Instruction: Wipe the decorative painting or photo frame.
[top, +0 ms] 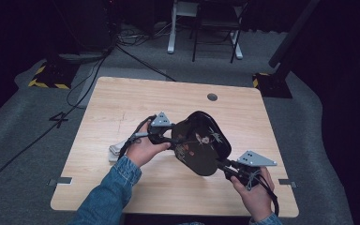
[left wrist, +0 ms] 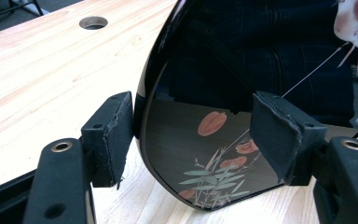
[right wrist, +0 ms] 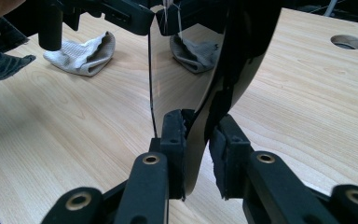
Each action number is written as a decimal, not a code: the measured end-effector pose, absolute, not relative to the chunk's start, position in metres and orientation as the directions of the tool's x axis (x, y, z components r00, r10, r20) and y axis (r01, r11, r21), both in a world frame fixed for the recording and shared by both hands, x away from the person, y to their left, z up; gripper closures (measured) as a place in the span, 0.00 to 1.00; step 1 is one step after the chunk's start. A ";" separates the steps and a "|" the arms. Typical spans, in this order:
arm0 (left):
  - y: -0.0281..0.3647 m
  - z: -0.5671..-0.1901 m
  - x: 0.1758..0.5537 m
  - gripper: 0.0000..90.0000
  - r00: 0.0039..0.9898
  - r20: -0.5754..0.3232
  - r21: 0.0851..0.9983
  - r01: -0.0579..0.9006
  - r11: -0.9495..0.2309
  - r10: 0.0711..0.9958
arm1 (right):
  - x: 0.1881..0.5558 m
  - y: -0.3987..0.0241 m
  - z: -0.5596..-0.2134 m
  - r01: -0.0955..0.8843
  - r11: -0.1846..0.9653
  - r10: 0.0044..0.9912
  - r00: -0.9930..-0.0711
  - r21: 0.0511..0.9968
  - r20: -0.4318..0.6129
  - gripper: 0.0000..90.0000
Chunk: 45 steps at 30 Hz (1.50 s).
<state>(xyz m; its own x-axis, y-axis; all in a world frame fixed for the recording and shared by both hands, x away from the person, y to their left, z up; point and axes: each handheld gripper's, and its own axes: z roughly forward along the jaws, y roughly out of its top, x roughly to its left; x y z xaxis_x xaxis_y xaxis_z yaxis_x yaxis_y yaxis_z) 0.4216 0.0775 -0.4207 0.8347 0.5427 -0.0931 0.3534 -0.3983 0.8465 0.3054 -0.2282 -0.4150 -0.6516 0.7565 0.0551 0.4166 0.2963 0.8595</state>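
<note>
On a pale wooden table (top: 122, 103), one folded grey cloth (top: 116, 151) lies near the left edge, just behind a person's left hand (top: 143, 149). Next comes the left gripper (top: 166, 136), its fingers (left wrist: 114, 137) spread wide on either side of the rim of one black lacquered tray (top: 199, 145), which is painted with red fruit and green leaves; one pad sits just beside the rim, the other stands clear. One tray, tilted up on edge, occupies the table's middle. At its lower right corner the right gripper (top: 225, 165) pinches the tray's rim between both pads. Two grippers, two hands in all. One round hole (top: 212, 97) marks the far side, with bare wood open all around.
</note>
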 end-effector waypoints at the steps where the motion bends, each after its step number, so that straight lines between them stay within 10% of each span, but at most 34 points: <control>1: 0.077 -0.421 0.421 0.35 0.836 -0.090 0.848 0.349 -0.399 0.541 | 0.305 -0.228 -0.415 0.417 0.297 0.757 -0.652 0.859 0.055 0.85; 17: 0.077 -0.414 0.414 0.55 0.796 -0.036 0.844 0.348 -0.408 0.604 | 0.306 -0.230 -0.414 0.427 0.280 0.762 -0.644 0.860 0.072 0.85; 29: 0.067 -0.420 0.426 0.28 0.860 -0.041 0.856 0.292 -0.426 0.508 | 0.308 -0.232 -0.414 0.422 0.285 0.754 -0.653 0.861 0.070 0.85; 45: 0.065 -0.415 0.417 0.34 0.843 -0.012 0.838 0.303 -0.455 0.538 | 0.312 -0.236 -0.415 0.432 0.259 0.766 -0.637 0.864 0.089 0.83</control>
